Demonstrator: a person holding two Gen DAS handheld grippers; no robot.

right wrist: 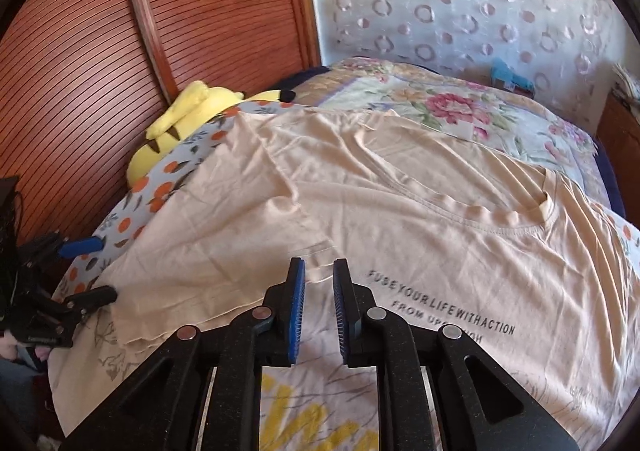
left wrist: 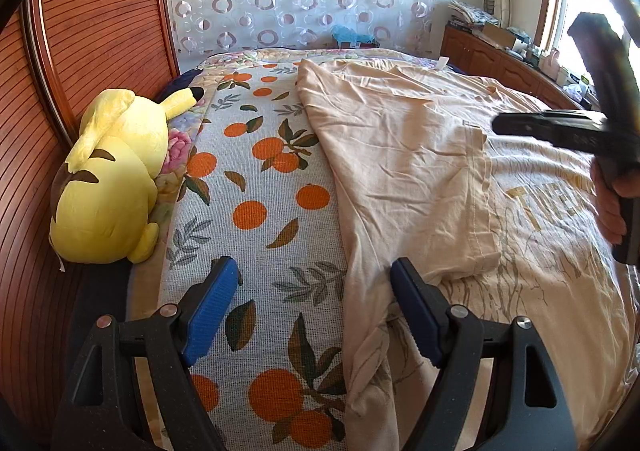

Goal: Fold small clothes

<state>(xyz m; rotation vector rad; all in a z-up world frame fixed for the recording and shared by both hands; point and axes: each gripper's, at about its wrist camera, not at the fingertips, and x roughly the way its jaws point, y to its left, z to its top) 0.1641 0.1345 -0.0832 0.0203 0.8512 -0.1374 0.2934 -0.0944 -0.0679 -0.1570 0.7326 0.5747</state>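
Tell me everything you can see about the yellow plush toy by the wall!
The yellow plush toy is soft and fuzzy-looking, bright yellow with dark brown stripes on its back and a long ear tipped in black. It lies on its side at the bed's edge, pressed against the slatted wooden panel, and rests on the floral bedding beside the orange-print mat. In the right wrist view the mat hides its lower part. Neither gripper touches it.

A: Identify the supporting surface.
B: A bed point(left wrist: 224, 59), backed by a slatted wooden headboard point(left wrist: 100, 31) on the left.
A: List items lying directly on it.
B: A floral quilt point(right wrist: 452, 107) at the far side; an orange-print blanket point(left wrist: 256, 219) along the left; a yellow plush toy point(left wrist: 108, 179) at the left edge, against the headboard; a peach T-shirt point(right wrist: 360, 187) spread across the blanket, right of the toy.
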